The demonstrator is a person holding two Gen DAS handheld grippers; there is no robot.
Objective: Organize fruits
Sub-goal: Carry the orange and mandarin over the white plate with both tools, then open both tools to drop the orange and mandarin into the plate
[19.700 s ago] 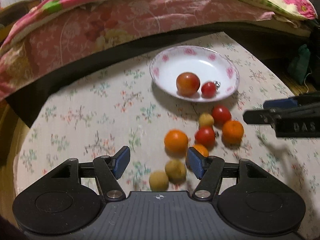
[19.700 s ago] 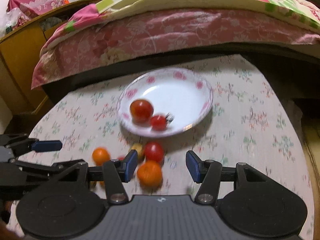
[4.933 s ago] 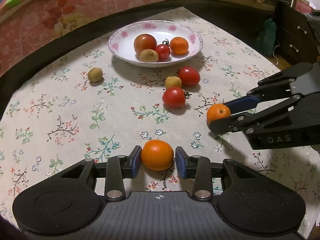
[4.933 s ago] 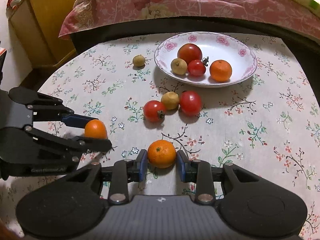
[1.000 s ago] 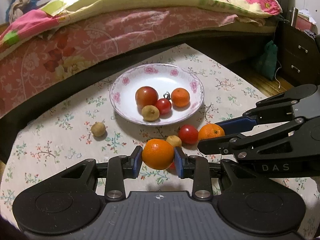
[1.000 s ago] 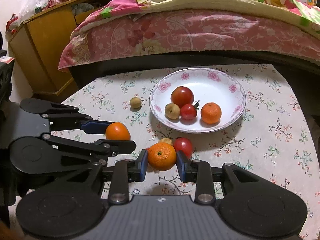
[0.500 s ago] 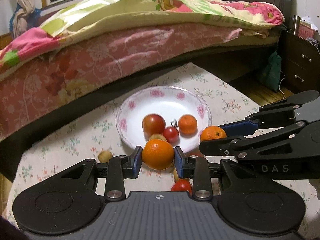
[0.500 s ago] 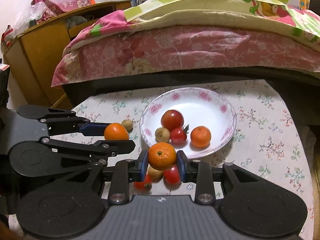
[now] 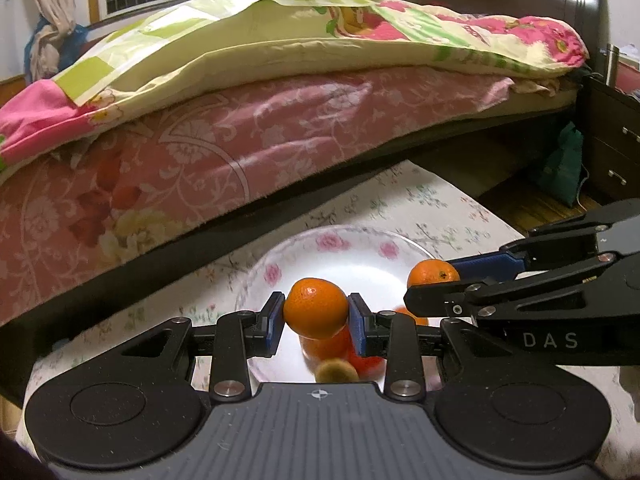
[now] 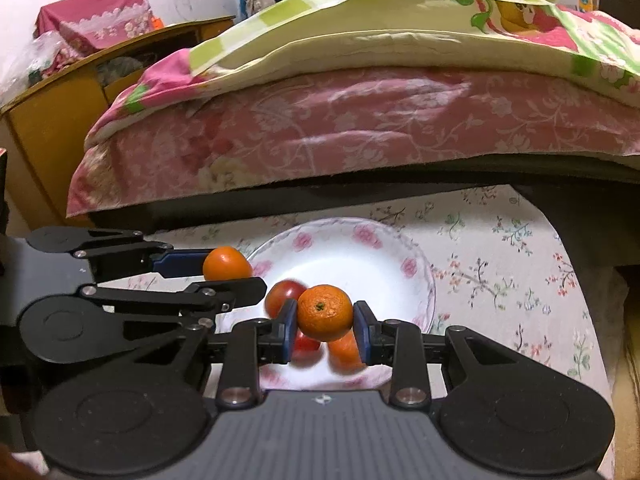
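Two hand-held grippers each pinch one orange: the left hand-held gripper (image 9: 316, 317) grips the left orange (image 9: 315, 307), the right hand-held gripper (image 10: 325, 324) the right orange (image 10: 325, 312). Both have risen off the tabletop (image 10: 500, 264) since five seconds ago, over the plate (image 10: 416, 268) just ahead, which holds blurred fruit.

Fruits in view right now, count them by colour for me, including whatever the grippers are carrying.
Orange: 3: left-held orange in the left gripper, right-held orange in the right gripper, plate orange.
Red: 2: big tomato, small tomato, both in the plate.
Tan: 1: blurred tan fruit.
Total: 6 visible.
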